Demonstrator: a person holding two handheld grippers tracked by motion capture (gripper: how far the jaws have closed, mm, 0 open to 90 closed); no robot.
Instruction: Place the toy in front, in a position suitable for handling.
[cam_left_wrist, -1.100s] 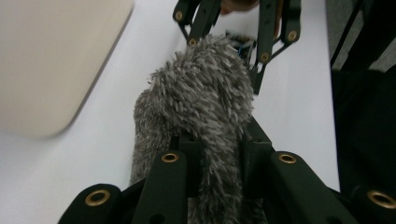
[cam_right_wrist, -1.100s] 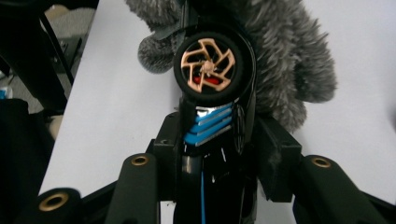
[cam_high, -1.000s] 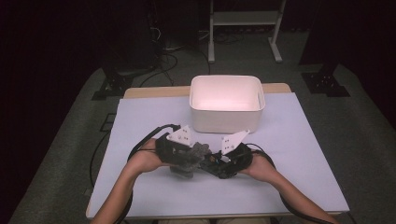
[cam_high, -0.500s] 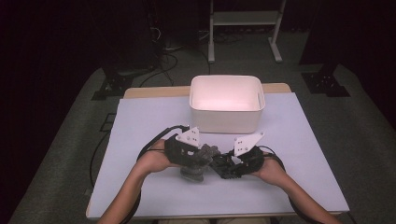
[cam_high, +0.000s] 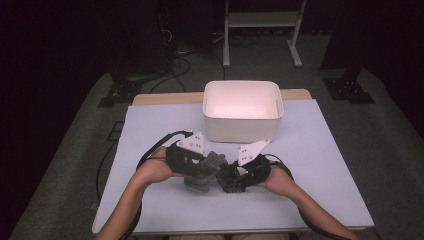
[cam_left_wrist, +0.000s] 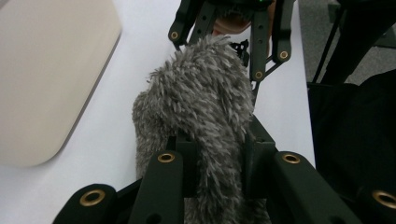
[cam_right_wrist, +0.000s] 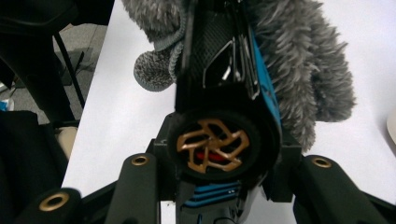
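A grey fluffy cover (cam_high: 209, 161) hangs between my two grippers above the table's front middle. My left gripper (cam_high: 200, 176) is shut on it; in the left gripper view the shaggy cover (cam_left_wrist: 205, 98) bulges up from between the jaws of that gripper (cam_left_wrist: 215, 149). My right gripper (cam_high: 229, 181) is shut on a black tube-shaped device (cam_right_wrist: 219, 93) with blue trim and a copper-coloured wheel at its near end. The fluffy cover (cam_right_wrist: 299, 60) wraps the device's far part. In the right gripper view the right gripper (cam_right_wrist: 219, 156) clamps the device from both sides. The right gripper (cam_left_wrist: 229, 28) faces the left one closely.
A white rectangular bin (cam_high: 242, 131) stands at the back middle of the pale table (cam_high: 325, 165), just beyond the grippers; it looks empty. The bin's wall (cam_left_wrist: 46, 70) lies close beside the left gripper. Black cables trail from both grippers over the table's front.
Both hands have shifted only slightly around the same spot in front of the bin. Each gripper keeps its hold, and the cover stays between them.
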